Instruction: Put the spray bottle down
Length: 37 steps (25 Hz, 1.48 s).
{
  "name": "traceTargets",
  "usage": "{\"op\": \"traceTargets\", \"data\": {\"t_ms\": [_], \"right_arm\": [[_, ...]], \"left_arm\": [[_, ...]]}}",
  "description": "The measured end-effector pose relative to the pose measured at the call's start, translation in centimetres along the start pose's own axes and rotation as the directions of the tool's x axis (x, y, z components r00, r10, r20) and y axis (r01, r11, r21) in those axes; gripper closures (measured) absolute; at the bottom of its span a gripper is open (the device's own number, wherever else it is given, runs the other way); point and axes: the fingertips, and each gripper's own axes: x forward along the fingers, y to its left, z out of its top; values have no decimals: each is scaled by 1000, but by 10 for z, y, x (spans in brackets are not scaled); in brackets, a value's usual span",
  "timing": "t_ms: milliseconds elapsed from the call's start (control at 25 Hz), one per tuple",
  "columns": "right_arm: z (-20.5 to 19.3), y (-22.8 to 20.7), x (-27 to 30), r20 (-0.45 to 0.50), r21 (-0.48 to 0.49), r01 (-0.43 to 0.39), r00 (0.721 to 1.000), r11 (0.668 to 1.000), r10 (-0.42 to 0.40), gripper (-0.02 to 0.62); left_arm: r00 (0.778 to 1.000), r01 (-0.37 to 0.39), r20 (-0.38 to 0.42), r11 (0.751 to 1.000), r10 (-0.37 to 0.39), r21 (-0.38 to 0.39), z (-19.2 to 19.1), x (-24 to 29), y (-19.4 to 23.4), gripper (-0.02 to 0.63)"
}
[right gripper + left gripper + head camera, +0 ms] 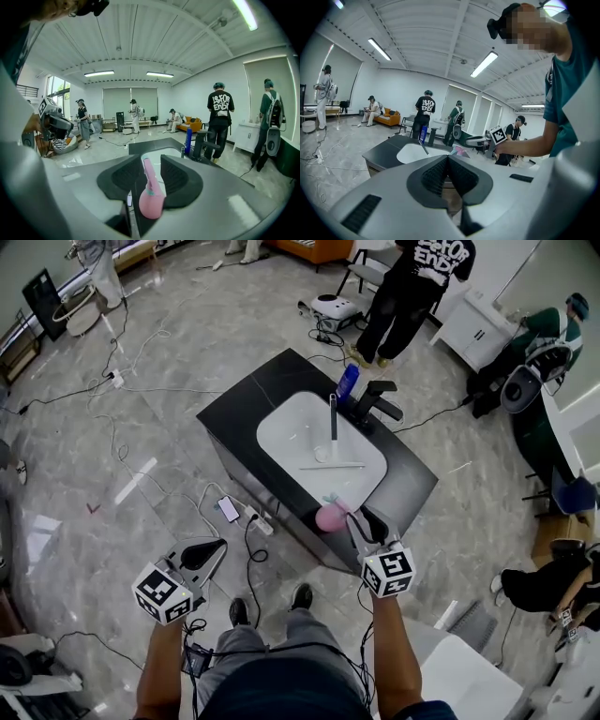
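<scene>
The pink spray bottle (330,516) stands at the near edge of the black counter (244,399), just in front of the white sink (281,432). My right gripper (362,521) is beside it on its right. In the right gripper view the spray bottle (150,194) stands in the gap between the jaws of the right gripper (150,163), which are open and clear of it on both sides. My left gripper (208,554) hangs over the floor left of the counter. Its pads (436,174) meet with nothing between them in the left gripper view.
A black faucet (375,399) and a blue bottle (348,381) stand at the sink's far side. A thin rod (333,416) and a stick (331,466) lie in the basin. Cables, a phone (229,509) and a power strip (261,521) lie on the floor. People stand beyond the counter.
</scene>
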Motion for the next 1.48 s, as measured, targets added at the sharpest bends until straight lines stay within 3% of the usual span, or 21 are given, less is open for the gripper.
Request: {"op": "traceTargets", "data": {"t_ms": [240, 360, 1080, 1480], "right_arm": [[21, -6, -29, 57, 12, 85, 995, 996, -86, 476], [36, -8, -49, 81, 5, 117, 990, 993, -117, 582], [90, 17, -101, 77, -21, 152, 986, 988, -150, 588], [93, 31, -109, 71, -16, 150, 986, 989, -149, 588]], "left_arm": [[1000, 4, 0, 1000, -4, 12, 8, -13, -3, 601], [1000, 9, 2, 1000, -9, 21, 16, -21, -6, 601], [998, 59, 19, 994, -61, 86, 57, -35, -9, 601], [998, 61, 17, 995, -63, 78, 51, -48, -12, 601]]}}
